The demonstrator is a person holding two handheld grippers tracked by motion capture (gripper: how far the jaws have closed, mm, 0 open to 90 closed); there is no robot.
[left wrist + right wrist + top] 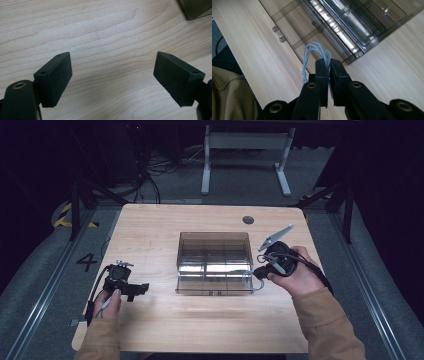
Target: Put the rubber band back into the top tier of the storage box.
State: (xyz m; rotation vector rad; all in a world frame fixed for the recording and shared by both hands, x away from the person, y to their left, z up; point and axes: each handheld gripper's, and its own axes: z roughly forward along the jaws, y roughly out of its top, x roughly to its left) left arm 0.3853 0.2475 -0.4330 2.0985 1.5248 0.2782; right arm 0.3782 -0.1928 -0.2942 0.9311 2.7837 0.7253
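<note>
The right gripper (pixel 328 75) had its jaws pinched tight on a coil (pixel 315 53) of pale blue wire, its loops sticking out past the tips, seemingly bound for a compartment. It hung over the near right corner of the clear box (pixel 214 255), whose lid lay open. The left gripper (pixel 112 77) gaped, holding nothing, parked on the table (pixel 150 230) well left of the box, probably waiting.

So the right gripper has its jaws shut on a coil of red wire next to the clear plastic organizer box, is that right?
Not quite: the coil of wire is pale blue-grey, not red, as the right gripper view shows. The right gripper is shut on it beside the clear organizer box.
</note>
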